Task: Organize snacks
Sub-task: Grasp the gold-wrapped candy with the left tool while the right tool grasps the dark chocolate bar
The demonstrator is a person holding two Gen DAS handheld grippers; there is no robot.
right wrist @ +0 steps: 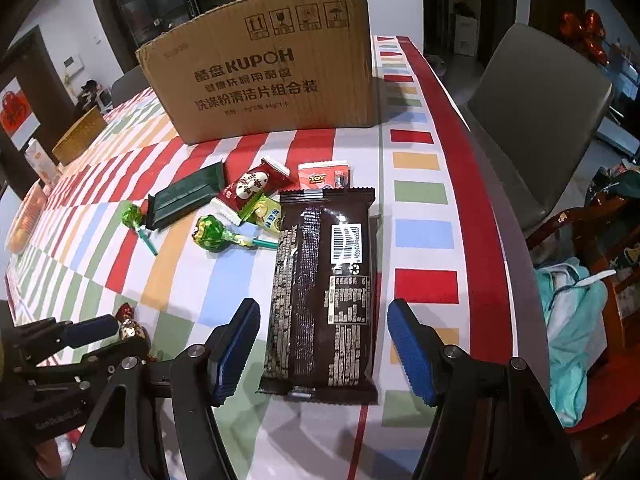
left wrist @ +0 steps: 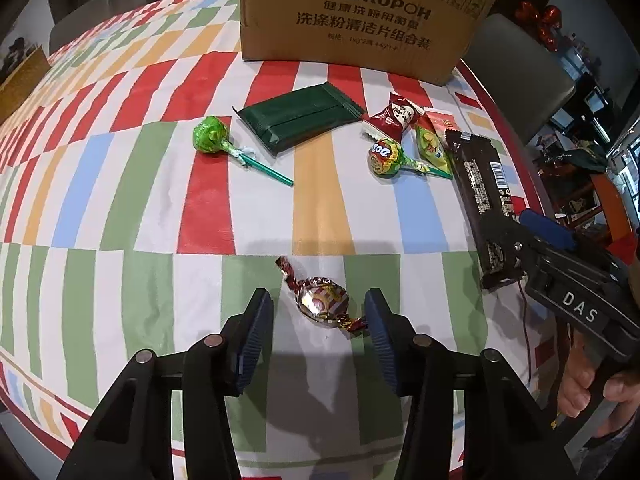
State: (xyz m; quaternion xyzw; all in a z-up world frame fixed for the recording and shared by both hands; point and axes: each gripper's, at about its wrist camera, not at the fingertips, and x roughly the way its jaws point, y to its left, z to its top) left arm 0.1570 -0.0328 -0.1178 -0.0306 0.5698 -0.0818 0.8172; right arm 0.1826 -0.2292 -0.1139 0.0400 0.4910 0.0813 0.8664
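Observation:
My left gripper is open, its blue pads on either side of a foil-wrapped candy lying on the checked tablecloth. My right gripper is open, straddling a long dark brown snack packet, also seen in the left wrist view. Farther back lie a dark green packet, a green lollipop, a second lollipop, a red candy packet, a small green packet and a red-and-white packet. A cardboard box stands at the back.
A grey chair stands beyond the table's right edge. A wooden chair with teal cloth is at the right. A straw box and a carton sit at the far left.

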